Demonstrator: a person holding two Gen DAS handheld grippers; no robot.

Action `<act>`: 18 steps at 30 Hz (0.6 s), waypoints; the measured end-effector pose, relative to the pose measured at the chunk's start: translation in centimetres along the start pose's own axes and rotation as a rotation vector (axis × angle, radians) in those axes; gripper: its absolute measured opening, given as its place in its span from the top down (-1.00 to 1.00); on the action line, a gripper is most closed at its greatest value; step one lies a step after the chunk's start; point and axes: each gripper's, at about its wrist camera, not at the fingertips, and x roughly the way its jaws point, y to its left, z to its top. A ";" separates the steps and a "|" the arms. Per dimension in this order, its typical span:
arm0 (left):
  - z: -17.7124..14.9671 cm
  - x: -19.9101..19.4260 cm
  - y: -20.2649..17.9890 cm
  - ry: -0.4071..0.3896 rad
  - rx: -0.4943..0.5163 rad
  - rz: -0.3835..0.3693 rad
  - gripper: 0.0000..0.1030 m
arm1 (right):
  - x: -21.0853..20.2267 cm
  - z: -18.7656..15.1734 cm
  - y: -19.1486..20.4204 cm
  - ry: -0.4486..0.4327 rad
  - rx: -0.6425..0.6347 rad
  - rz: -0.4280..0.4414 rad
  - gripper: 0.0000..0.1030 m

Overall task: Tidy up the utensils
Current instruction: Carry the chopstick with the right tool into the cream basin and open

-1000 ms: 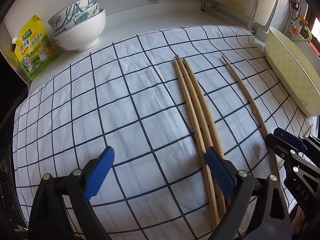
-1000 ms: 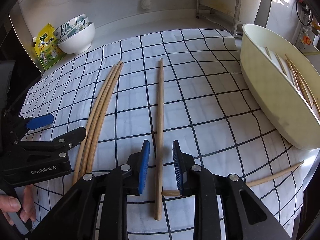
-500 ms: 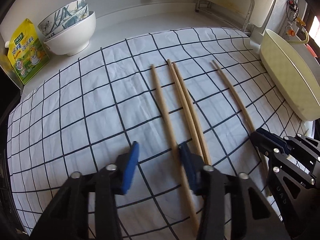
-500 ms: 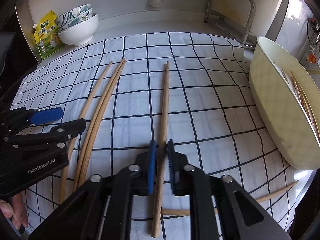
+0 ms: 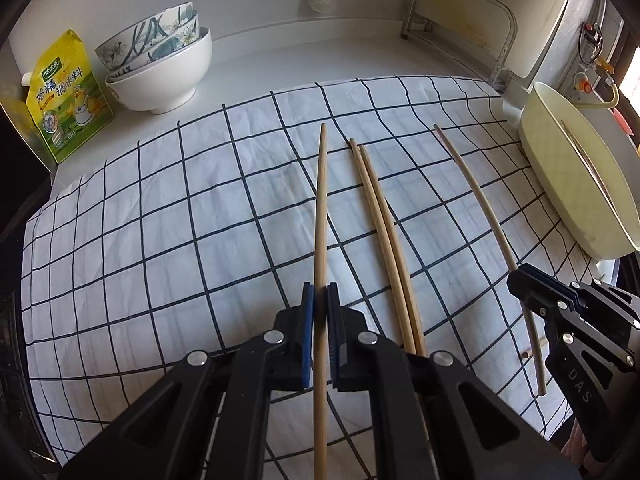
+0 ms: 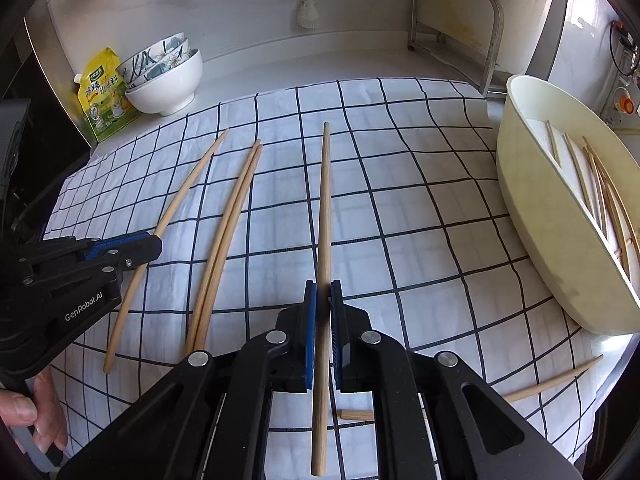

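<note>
Wooden chopsticks lie on a checked cloth (image 5: 160, 240). My left gripper (image 5: 320, 300) is shut on one chopstick (image 5: 320, 208); it also shows in the right wrist view (image 6: 120, 248). Two more chopsticks (image 5: 384, 232) lie together just right of it. My right gripper (image 6: 323, 300) is shut on another chopstick (image 6: 326, 200); it also shows in the left wrist view (image 5: 532, 284). Both held chopsticks point away toward the back wall. A cream oval tray (image 6: 560, 240) at the right holds several chopsticks (image 6: 600, 188).
Stacked bowls (image 5: 160, 68) and a yellow seasoning pouch (image 5: 64, 96) stand at the back left. A metal rack (image 6: 456, 24) stands at the back right. One more chopstick (image 6: 556, 380) lies near the cloth's front right edge.
My left gripper moved left, separated one chopstick from the bundle of three and closed on it. My right gripper closed on its chopstick. Both chopsticks now sit clamped.
</note>
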 end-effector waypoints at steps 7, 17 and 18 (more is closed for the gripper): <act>1.1 -4.1 -0.3 -0.067 0.000 0.010 0.86 | -3.3 1.5 -0.1 -0.060 -0.004 0.041 0.87; 5.2 -8.8 -6.9 -0.166 0.061 -0.048 0.86 | -9.6 3.6 -6.6 -0.158 0.027 0.003 0.87; 5.4 -9.1 -7.9 -0.173 0.071 -0.064 0.86 | -10.3 3.7 -7.7 -0.167 0.037 -0.008 0.87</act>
